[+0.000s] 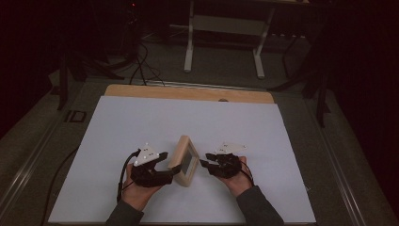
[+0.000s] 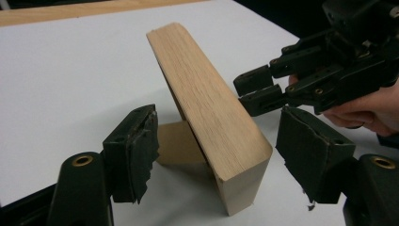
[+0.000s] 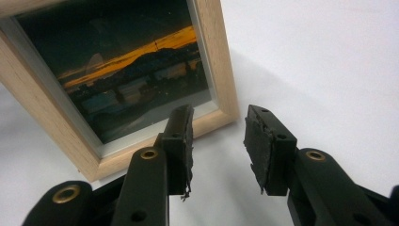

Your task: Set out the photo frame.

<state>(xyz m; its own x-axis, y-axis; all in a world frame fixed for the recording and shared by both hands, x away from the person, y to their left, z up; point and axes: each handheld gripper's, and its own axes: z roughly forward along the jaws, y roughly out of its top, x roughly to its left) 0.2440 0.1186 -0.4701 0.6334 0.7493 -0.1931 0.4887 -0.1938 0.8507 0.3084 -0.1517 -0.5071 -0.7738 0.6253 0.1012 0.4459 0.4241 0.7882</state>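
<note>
Standing upright on the white-covered counter (image 1: 141,122) in the high view, a light wooden picture frame with a sunset photograph (image 1: 184,160) is flanked by left tongs (image 1: 170,165) and right tongs (image 1: 203,162); in the left gripper view, open jaws straddle the frame's edge (image 2: 211,117) untouched; in the right gripper view, half-open jaws hover before its front (image 3: 117,80); it is judged already set up, only withdrawal remaining.

Dim room, white-legged desk (image 1: 225,28) behind
</note>
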